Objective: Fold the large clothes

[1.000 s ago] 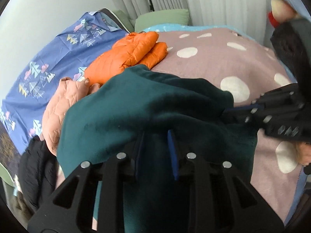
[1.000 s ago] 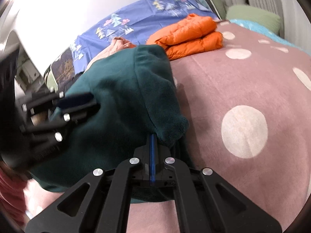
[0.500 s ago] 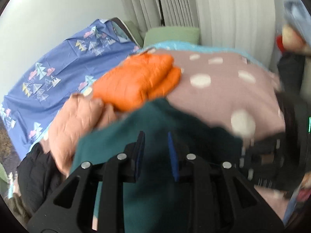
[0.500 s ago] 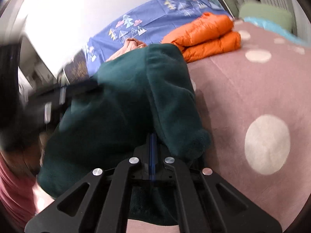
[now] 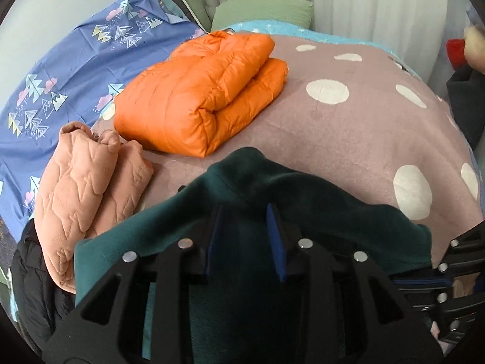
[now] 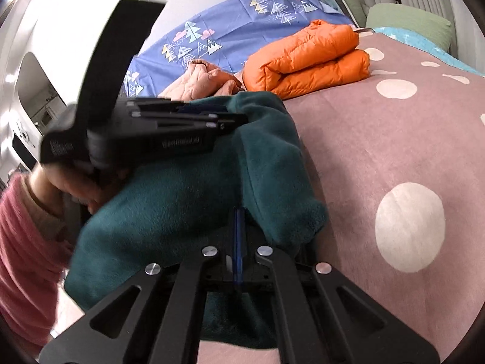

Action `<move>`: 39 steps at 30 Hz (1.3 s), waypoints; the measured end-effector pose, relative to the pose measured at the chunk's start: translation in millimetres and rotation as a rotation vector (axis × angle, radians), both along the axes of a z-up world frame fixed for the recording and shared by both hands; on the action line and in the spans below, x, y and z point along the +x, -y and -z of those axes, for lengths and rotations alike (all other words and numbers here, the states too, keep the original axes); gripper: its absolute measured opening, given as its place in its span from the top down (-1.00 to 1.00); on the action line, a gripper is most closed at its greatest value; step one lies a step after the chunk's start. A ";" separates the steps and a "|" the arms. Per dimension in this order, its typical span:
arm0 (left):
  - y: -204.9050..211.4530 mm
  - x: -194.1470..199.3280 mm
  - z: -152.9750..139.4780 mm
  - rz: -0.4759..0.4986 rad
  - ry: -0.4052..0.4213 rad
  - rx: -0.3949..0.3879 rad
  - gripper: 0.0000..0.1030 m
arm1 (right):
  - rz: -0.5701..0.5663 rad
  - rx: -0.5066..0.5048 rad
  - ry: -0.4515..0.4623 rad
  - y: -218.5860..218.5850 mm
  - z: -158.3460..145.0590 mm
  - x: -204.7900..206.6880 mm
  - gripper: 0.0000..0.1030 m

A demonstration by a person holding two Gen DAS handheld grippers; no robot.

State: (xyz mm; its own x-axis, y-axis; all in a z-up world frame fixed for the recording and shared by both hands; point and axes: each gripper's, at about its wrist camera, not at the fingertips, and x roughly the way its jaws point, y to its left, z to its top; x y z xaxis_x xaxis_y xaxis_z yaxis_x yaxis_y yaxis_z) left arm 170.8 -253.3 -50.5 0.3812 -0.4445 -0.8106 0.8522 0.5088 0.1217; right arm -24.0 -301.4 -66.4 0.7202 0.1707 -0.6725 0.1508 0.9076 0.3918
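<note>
A dark teal fleece garment [image 5: 303, 200] lies bunched at the near edge of the bed. My left gripper [image 5: 244, 212] sits over its top fold, its jaws opening, with thick fleece filling the gap between the blue pads. In the right wrist view the left gripper [image 6: 239, 119] lies across the upper ridge of the teal garment [image 6: 188, 200]. My right gripper [image 6: 238, 212] is shut at the garment's hem, where the fleece drapes over its tips and hides them. In the left wrist view the right gripper [image 5: 394, 279] is at the garment's right edge.
A folded orange puffer jacket [image 5: 200, 97] and a folded pink quilted garment [image 5: 81, 188] lie further back on the mauve dotted blanket [image 5: 348, 139]. A black garment [image 5: 33, 279] hangs at the left. A blue patterned sheet [image 5: 60, 69] and a green pillow [image 5: 260, 9] lie behind. A pink sleeve [image 6: 21, 236] is at the left.
My left gripper has drawn back across the bed with the fleece, so the orange and pink garments now show in full. Its pads stand slightly wider. The right gripper has stayed put.
</note>
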 end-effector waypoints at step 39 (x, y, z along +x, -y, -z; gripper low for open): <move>-0.6 -9.7 2.4 -0.015 0.111 0.026 0.12 | 0.067 0.430 -0.088 40.2 48.3 -3.1 -0.72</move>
